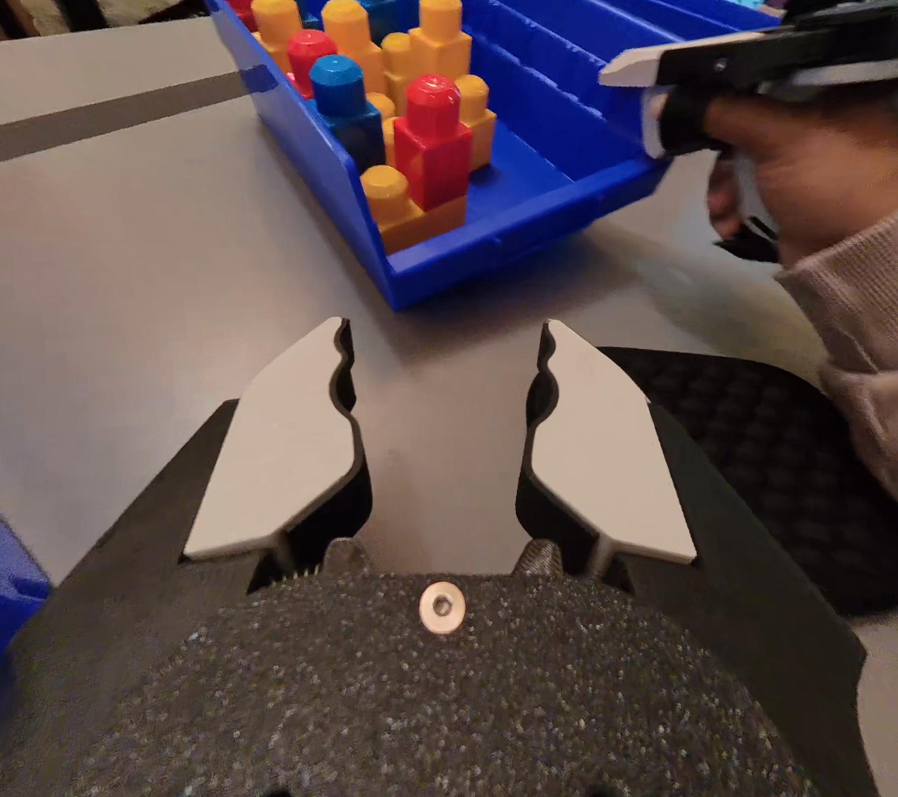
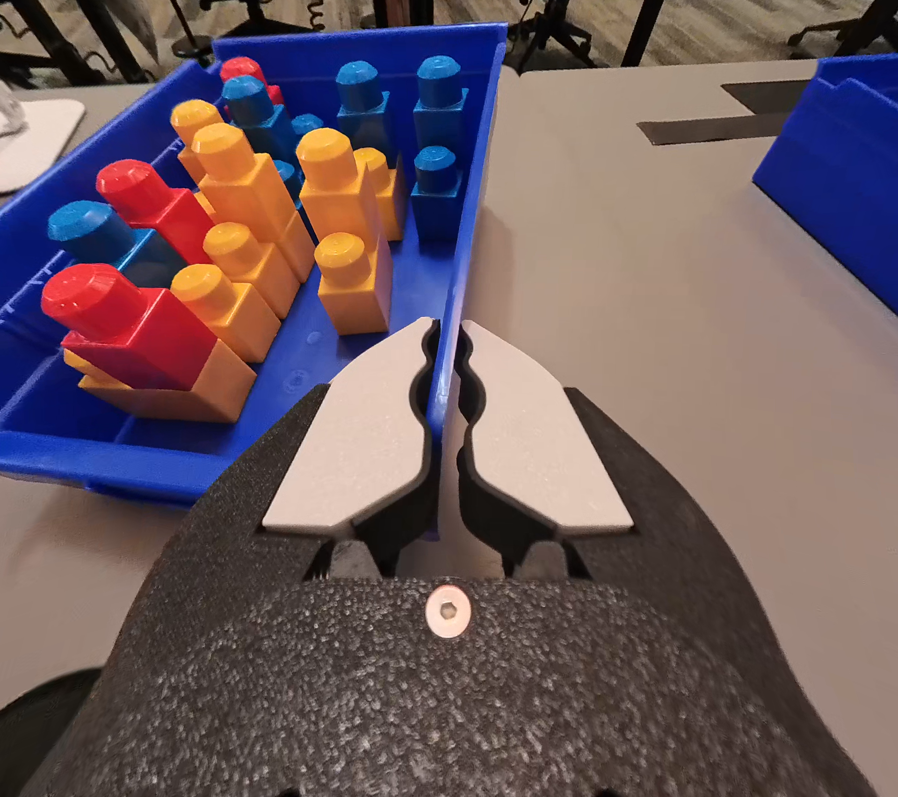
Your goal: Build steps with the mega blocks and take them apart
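A blue bin [image 1: 486, 268] stands on the grey table and holds several red, orange and blue mega blocks, standing singly and in stepped stacks. A red block [image 1: 432, 142] sits on an orange one at the bin's near end; it also shows in the right wrist view [image 2: 131, 327]. My left gripper [image 1: 444, 327] is open and empty, over bare table just short of the bin. My right gripper [image 2: 449, 327] is shut on the bin's right wall [image 2: 466, 200] near its front corner. It also shows at the right of the left wrist view [image 1: 631, 103], held by a hand [image 1: 777, 181].
A second blue bin [image 2: 836, 171] stands on the table to the right. Dark tape strips [image 2: 704, 128] lie on the table. A black chair seat [image 1: 777, 458] is at the table's near edge. A white pad [image 2: 34, 132] lies at the far left. Across from one pair of fingers to the other is roughly 25 cm.
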Motion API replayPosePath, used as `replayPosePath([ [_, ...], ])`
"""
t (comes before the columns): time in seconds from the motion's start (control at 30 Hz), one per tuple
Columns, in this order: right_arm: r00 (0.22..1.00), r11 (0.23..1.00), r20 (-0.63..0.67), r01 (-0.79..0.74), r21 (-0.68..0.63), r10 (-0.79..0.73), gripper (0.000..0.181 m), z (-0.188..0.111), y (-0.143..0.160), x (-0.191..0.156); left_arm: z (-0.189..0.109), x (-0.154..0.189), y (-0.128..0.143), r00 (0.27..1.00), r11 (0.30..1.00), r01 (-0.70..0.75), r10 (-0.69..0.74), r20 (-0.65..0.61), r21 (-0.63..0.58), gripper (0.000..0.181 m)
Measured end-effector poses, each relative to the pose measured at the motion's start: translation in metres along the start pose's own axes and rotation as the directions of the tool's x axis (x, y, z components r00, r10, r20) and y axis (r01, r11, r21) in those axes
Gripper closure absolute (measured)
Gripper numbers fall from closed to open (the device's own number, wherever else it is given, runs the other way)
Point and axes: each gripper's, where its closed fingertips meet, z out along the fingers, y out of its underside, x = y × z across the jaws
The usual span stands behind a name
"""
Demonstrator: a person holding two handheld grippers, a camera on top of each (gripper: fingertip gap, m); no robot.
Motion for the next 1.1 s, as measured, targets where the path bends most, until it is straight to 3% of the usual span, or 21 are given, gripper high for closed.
replayPosePath([
  [0.13, 1.000, 1.000, 0.020, 0.007, 0.002, -0.007, 0.177, -0.020, 0.008, -0.016, -0.006, -0.005, -0.004, 0.999, 0.999, -0.026, 0.025, 0.047, 0.030, 0.110],
  [0.33, 0.994, 1.000, 0.105, -0.018, 0.016, 0.016, 0.177, -0.025, 0.007, -0.054, -0.048, -0.014, -0.012, 0.984, 0.988, -0.104, 0.087, 0.153, 0.110, 0.116],
  [0.47, 0.989, 1.000, 0.146, -0.008, 0.020, 0.005, 0.177, -0.031, 0.008, -0.083, -0.068, -0.024, 0.002, 0.971, 0.989, -0.123, 0.104, 0.214, 0.078, 0.116],
  [0.6, 0.983, 0.999, 0.180, 0.017, 0.031, -0.023, 0.177, -0.051, 0.011, -0.106, -0.068, -0.038, 0.021, 0.975, 0.998, -0.040, 0.028, 0.223, 0.047, 0.117],
  [0.67, 0.978, 0.999, 0.206, 0.011, 0.038, -0.019, 0.177, -0.060, 0.013, -0.113, -0.065, -0.041, 0.024, 0.979, 0.999, -0.008, -0.001, 0.205, 0.043, 0.133],
  [0.93, 0.972, 0.991, 0.201, 0.106, 0.081, -0.120, 0.177, -0.082, 0.016, -0.119, -0.069, -0.053, 0.021, 0.961, 1.000, 0.009, -0.016, 0.276, 0.029, 0.160],
  [1.1, 0.978, 0.991, 0.167, 0.111, 0.080, -0.124, 0.176, -0.092, 0.026, -0.113, -0.077, -0.053, 0.004, 0.945, 0.996, -0.076, 0.055, 0.322, 0.053, 0.168],
])
